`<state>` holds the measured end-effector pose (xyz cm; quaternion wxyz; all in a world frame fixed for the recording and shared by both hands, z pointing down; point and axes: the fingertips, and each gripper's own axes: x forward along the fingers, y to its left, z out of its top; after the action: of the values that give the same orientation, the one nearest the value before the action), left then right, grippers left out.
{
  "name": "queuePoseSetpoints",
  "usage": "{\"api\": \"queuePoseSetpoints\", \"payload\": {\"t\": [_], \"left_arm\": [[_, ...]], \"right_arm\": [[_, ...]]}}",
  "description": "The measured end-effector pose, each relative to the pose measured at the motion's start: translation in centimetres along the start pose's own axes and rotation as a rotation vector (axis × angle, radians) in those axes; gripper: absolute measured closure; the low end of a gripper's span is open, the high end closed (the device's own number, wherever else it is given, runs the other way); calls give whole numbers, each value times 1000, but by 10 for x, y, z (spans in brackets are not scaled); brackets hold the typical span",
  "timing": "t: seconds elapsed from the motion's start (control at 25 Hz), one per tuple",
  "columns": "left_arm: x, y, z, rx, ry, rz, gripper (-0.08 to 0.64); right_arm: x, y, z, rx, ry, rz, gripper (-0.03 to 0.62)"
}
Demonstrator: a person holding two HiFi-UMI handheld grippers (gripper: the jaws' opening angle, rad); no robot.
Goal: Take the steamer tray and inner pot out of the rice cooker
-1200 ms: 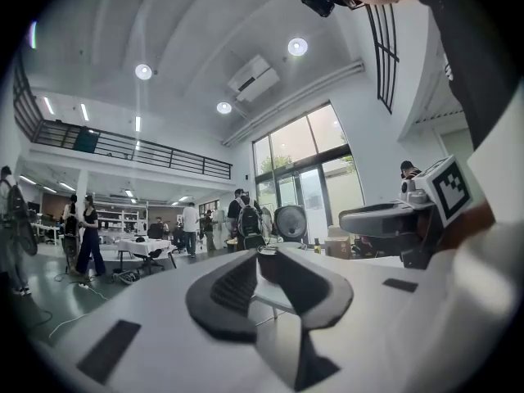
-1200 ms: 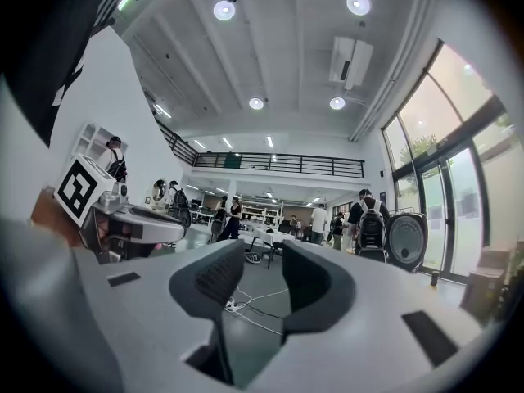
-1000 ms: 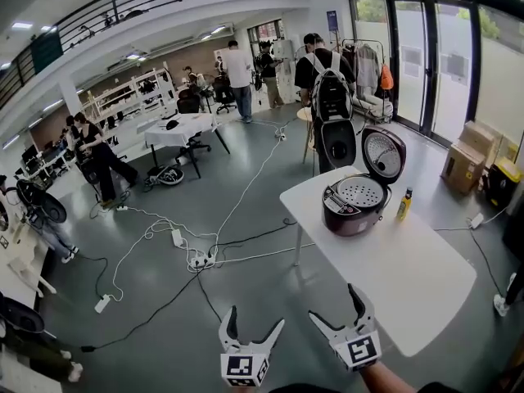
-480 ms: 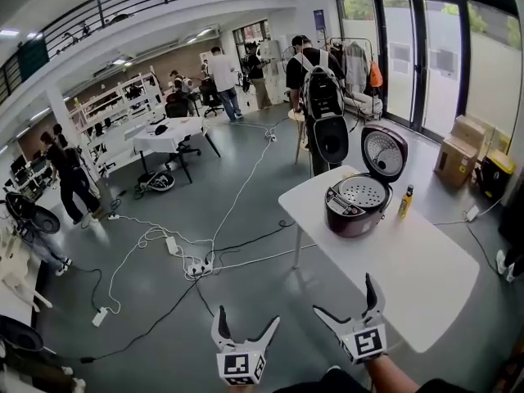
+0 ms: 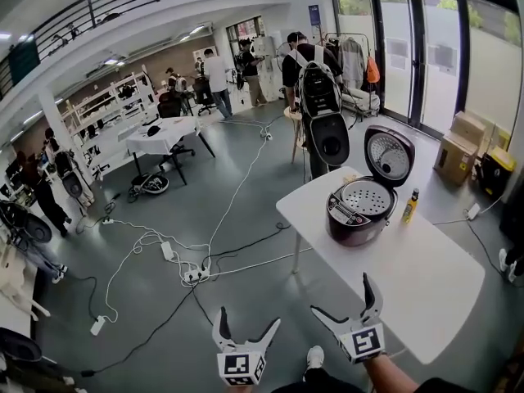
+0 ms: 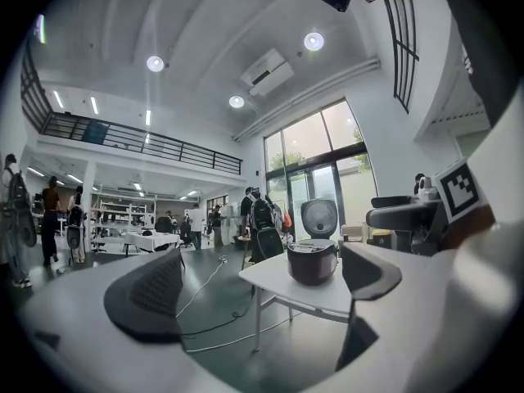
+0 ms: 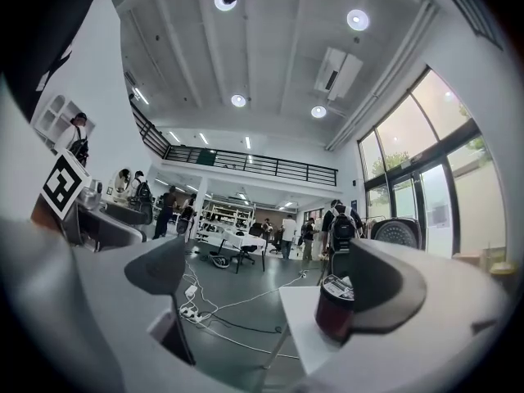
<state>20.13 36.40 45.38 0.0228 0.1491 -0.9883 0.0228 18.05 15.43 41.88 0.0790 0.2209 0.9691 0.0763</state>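
Left claw [image 5: 248, 318] and right claw [image 5: 341, 295] just spread wide, empty; the steamer tray [image 5: 366, 196] looks light, stiff: pinch its rim.

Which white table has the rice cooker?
The near white table, ahead of the right gripper: the rice cooker sits on it, lid up. Far table has none.

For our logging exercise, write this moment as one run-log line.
task: not begun | left gripper: just opened, empty | right gripper: just opened, empty | rice cooker: lid up, steamer tray inside, on table
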Motion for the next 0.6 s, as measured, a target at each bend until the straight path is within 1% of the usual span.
{"api": "queuePoseSetpoints", "payload": {"t": [0.12,0.24,0.44,0.6], "left_arm": [[31,7,-2,8,12,-6,-34],[65,15,8,21,5,-5,-34],[125,21,16,29,6,-18,-34],[171,19,19,38,2,-40,-34]], "right_arm": [[24,-14,-11,0,17,-7,-2],[53,-30,-13,12,38,-6,-2],[100,-68,-16,0,-12,-31,-2],[129,-97,-24,1,-5,-49,-2]]}}
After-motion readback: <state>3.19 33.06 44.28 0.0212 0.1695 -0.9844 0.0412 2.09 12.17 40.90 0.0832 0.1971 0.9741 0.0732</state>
